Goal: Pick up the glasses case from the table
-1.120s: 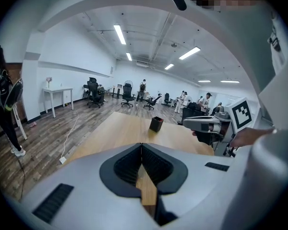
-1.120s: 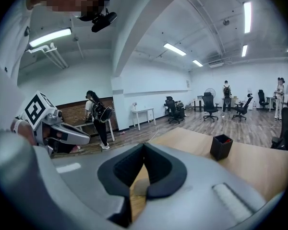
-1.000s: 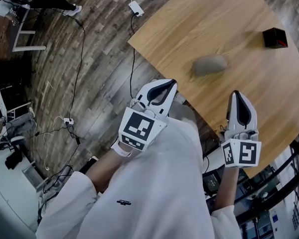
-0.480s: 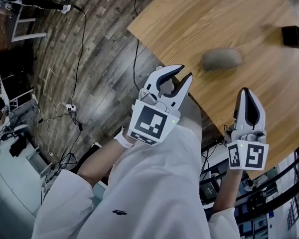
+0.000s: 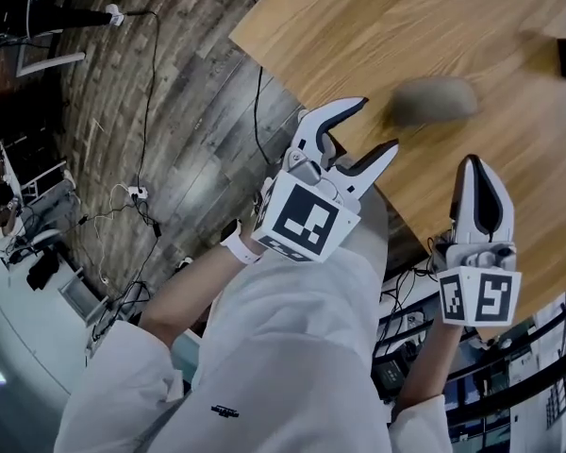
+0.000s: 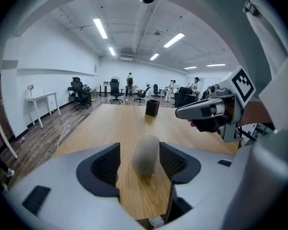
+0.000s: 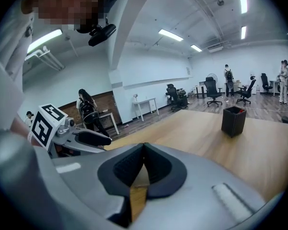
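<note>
Left gripper (image 5: 378, 125) jaws were just spread, empty, to straddle the grey oval fabric glasses case (image 5: 434, 100) at its 2 o'clock; right gripper (image 5: 473, 164) jaws are pressed together.

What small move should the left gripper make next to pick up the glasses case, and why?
Probably ease the left gripper forward until its fingers straddle the glasses case. The fingers have just been opening with nothing between them; the case lies on the table beyond their tips, lined up with the gap in the left gripper view, so closing now would likely miss.
</note>
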{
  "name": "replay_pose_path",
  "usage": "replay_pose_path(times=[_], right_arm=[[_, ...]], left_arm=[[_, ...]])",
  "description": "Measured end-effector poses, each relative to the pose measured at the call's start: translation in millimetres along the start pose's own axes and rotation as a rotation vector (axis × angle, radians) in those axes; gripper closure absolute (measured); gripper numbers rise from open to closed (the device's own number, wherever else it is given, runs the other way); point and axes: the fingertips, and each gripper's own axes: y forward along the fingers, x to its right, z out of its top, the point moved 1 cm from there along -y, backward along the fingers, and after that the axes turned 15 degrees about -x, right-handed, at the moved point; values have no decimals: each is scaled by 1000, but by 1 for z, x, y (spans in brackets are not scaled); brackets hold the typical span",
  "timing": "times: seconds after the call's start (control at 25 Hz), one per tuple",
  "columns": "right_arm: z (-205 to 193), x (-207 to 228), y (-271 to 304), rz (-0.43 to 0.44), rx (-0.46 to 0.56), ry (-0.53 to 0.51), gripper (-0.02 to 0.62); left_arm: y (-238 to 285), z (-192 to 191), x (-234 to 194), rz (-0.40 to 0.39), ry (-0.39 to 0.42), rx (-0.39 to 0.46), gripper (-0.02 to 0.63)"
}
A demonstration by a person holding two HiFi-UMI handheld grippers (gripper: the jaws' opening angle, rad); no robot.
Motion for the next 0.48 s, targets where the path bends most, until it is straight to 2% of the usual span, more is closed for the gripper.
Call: replay_pose_path(times=[0.24,0.48], right_arm=[[-13,5,12,-10,-13,16,584],[-13,16,11,-32,-20,49,584]], left_arm=[[32,-6,9,-60,71,-29,312],[52,-3,10,-75,78,-40,285]])
